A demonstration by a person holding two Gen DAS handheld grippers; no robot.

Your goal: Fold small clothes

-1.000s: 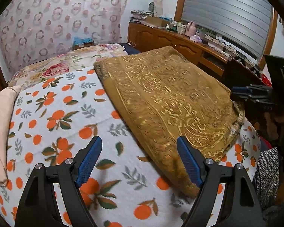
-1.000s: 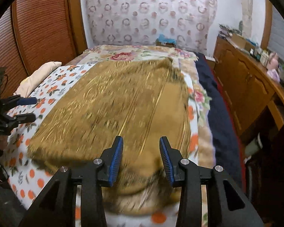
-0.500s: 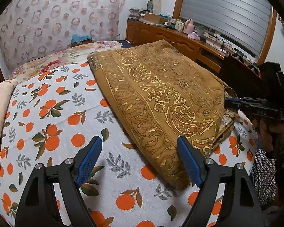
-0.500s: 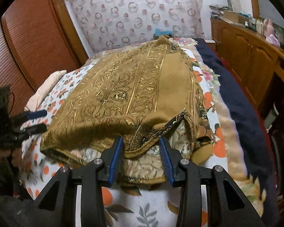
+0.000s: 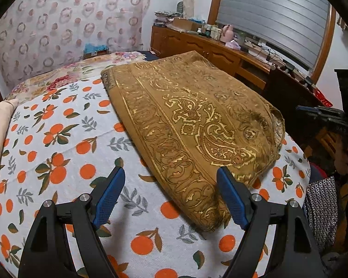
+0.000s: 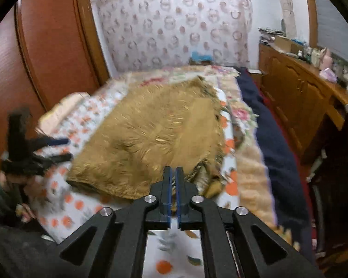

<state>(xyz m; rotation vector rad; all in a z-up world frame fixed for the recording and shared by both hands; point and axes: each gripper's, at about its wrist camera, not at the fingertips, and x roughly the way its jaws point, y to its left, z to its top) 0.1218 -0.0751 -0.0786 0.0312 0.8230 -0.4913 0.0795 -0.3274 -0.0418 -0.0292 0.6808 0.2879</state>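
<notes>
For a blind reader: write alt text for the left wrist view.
A folded gold-patterned cloth lies on a bed sheet printed with oranges. The left gripper hangs over its near corner, jaws wide open and empty.

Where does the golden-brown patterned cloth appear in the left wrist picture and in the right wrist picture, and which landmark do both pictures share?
Left wrist view: the golden-brown cloth lies right of centre on the orange-print bedsheet, its near corner by the right finger.
Right wrist view: the cloth fills the centre, blurred, its near edge at the closed right gripper.
Shared landmark: the wooden sideboard.
</notes>
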